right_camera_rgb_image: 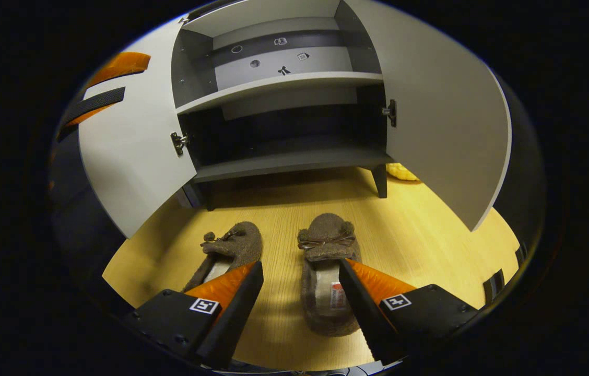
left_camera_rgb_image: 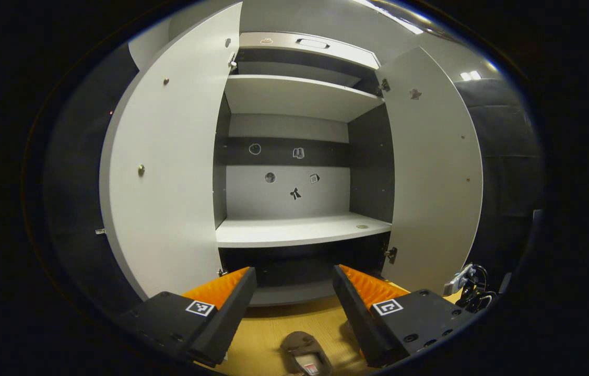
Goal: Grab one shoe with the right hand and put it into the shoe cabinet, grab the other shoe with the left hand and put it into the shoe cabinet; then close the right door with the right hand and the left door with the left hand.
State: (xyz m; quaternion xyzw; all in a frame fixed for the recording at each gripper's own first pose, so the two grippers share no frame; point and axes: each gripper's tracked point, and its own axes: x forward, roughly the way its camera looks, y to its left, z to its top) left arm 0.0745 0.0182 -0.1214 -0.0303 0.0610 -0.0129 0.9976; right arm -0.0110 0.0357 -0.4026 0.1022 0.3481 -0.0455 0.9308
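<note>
In the right gripper view I have the right gripper (right_camera_rgb_image: 299, 284) with jaws spread wide and holding nothing, poised low over the floor (right_camera_rgb_image: 420, 235). The right shoe (right_camera_rgb_image: 328, 245) lies just ahead, its heel end between the fingertips but nearer the right finger; the left shoe (right_camera_rgb_image: 232, 248) lies beside it, angled, partly behind the left finger. In the left gripper view the left gripper (left_camera_rgb_image: 294, 284) is likewise wide and empty, raised toward the shoe cabinet (left_camera_rgb_image: 294, 230); a shoe shows at the bottom edge.

Risks, as I judge them:
1. The shoe sits off-centre in the right jaws; closing now may catch only one soft wall and let it fold or slip.
2. The lower compartment (right_camera_rgb_image: 284, 141) is shallow in height; a shoe carried high could strike the shelf edge (right_camera_rgb_image: 279, 89).
3. The open right door (right_camera_rgb_image: 440, 120) and left door (right_camera_rgb_image: 127, 141) flank the approach; a wide swing could knock them.

Hard to make out: the lower compartment's interior is dark, the shoe in the left gripper view is cut off, and the yellow object (right_camera_rgb_image: 401, 171) behind the right door is unidentifiable.
</note>
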